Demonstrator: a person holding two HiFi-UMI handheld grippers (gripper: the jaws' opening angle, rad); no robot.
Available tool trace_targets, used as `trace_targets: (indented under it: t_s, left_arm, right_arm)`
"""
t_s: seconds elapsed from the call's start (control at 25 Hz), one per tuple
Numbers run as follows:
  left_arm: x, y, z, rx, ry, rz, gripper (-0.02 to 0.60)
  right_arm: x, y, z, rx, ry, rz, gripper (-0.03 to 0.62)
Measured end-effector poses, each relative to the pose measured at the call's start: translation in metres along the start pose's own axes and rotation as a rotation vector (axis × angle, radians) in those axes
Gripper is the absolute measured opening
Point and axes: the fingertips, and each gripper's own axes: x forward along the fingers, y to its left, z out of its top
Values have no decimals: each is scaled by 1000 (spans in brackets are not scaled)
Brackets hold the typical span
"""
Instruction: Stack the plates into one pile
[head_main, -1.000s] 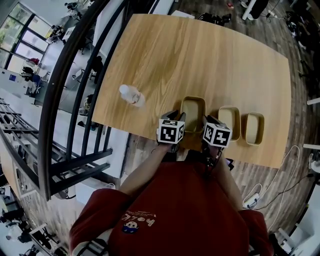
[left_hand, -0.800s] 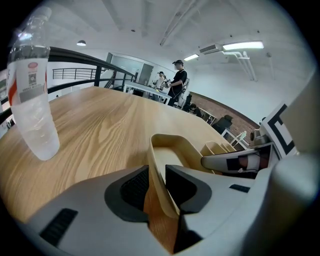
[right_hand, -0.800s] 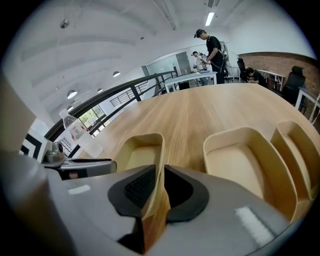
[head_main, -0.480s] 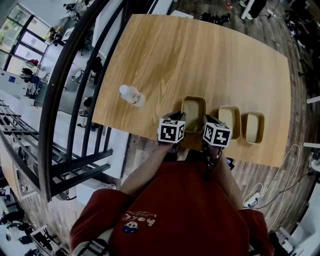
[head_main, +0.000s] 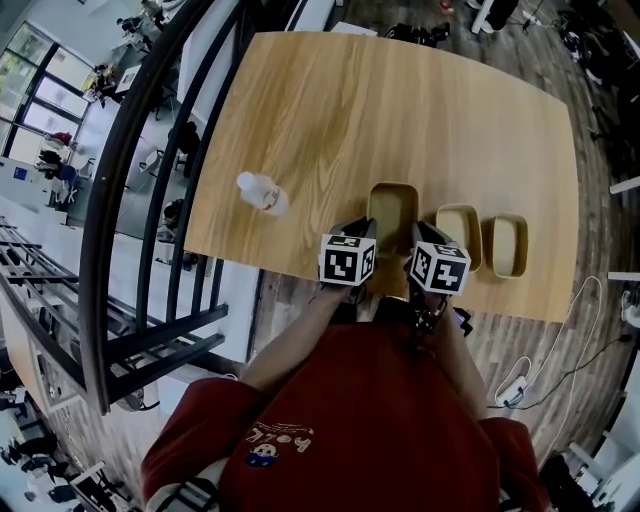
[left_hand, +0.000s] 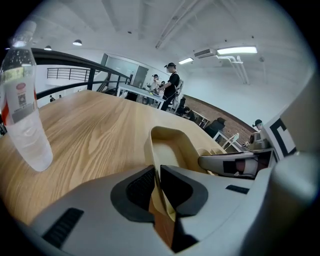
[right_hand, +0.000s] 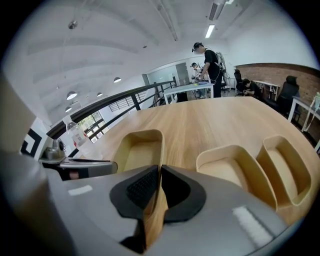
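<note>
Bottle (head_main: 262, 192) left of plate (head_main: 392, 203), label (left_hand: 21, 97) print illegible

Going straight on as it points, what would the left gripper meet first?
The left gripper has just been closing and clamps the rim of the leftmost plate; past it only bare table shows, it seems. The bottle stands off left.

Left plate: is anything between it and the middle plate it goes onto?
Nothing visible: only bare table lies between the left plate and the middle plate on its right. The plastic bottle stands left of both. The left gripper and right gripper, whose jaws have just been closing, pinch the left plate's rim.
</note>
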Motion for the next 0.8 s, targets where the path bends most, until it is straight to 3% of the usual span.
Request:
trace_targets:
  t_s: [0.4, 0.8]
  left_arm:
    - [-7, -41, 31, 25, -45, -52, 43]
    - [9, -98, 22, 72, -9, -113, 46]
  right_arm:
    - [-39, -15, 40, 7, -108, -23, 29]
    - [-71, -62, 40, 23, -114, -83, 26]
